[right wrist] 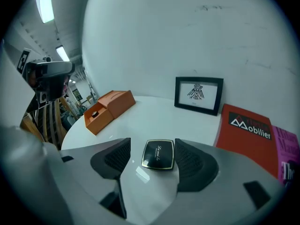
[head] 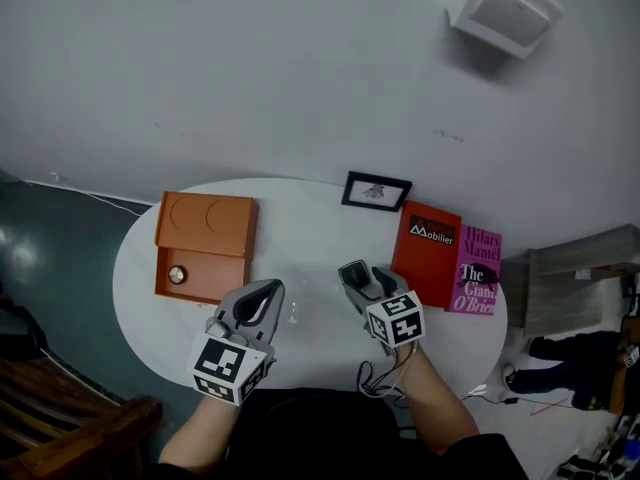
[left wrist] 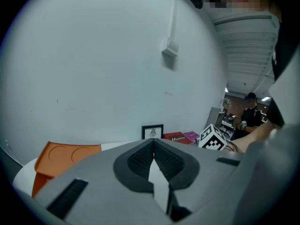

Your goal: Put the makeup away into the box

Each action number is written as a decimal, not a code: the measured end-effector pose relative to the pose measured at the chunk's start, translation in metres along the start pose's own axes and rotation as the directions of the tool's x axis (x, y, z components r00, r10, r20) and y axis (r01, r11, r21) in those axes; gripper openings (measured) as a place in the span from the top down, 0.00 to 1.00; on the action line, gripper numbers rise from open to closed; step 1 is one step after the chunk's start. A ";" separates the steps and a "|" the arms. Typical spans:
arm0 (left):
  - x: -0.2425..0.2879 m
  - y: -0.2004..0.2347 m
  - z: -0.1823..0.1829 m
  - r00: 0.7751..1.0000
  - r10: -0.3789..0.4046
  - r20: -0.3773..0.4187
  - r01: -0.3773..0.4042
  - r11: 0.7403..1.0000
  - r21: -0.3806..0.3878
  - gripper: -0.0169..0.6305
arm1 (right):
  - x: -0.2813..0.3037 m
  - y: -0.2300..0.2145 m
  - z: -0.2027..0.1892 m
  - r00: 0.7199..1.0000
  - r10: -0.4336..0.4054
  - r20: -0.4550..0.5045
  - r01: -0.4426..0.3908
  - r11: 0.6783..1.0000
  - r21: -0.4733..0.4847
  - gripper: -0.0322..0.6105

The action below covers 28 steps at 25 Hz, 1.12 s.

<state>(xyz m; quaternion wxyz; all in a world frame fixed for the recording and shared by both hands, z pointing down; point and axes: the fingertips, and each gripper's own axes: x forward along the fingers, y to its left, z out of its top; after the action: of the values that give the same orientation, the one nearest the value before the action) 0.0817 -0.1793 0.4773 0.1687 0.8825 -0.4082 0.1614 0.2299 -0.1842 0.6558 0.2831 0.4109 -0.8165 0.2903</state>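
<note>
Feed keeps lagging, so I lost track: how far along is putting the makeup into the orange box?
Done: the orange box stands open, one small round item already inside. In hand: nothing gripped; the right gripper, jaws open, straddles the black compact on the table. The left gripper is shut and empty. Left: grip the compact, carry it to the box.

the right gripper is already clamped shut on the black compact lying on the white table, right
Not quite. The right gripper is open, not clamped shut: its jaws stand wide apart. The black compact does lie flat on the white table, between the jaws but not gripped. The right gripper view shows this.
</note>
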 end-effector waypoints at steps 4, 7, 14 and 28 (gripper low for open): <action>0.010 -0.008 -0.009 0.999 -0.039 -0.026 0.039 0.999 -0.005 0.97 | 0.014 -0.001 -0.017 0.999 -0.002 -0.054 0.004 1.000 0.027 0.54; 0.012 -0.009 -0.010 0.998 -0.051 -0.036 0.051 0.999 -0.006 0.97 | 0.020 -0.006 -0.022 0.997 -0.039 -0.073 0.041 0.999 0.031 0.54; 0.011 -0.004 -0.011 0.998 -0.049 -0.042 0.049 0.999 -0.003 0.97 | 0.038 -0.010 -0.025 0.983 -0.091 -0.161 0.080 0.994 -0.078 0.53; -0.015 0.008 -0.024 0.999 -0.011 -0.031 0.010 0.999 -0.042 0.97 | 0.055 -0.012 -0.028 0.958 -0.124 -0.257 0.083 0.983 -0.163 0.52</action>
<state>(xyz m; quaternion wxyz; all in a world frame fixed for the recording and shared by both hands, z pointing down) 0.0628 -0.1641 0.4937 0.1944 0.8782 -0.4042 0.1659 0.2190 -0.1983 0.7163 0.4353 0.3879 -0.7679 0.2652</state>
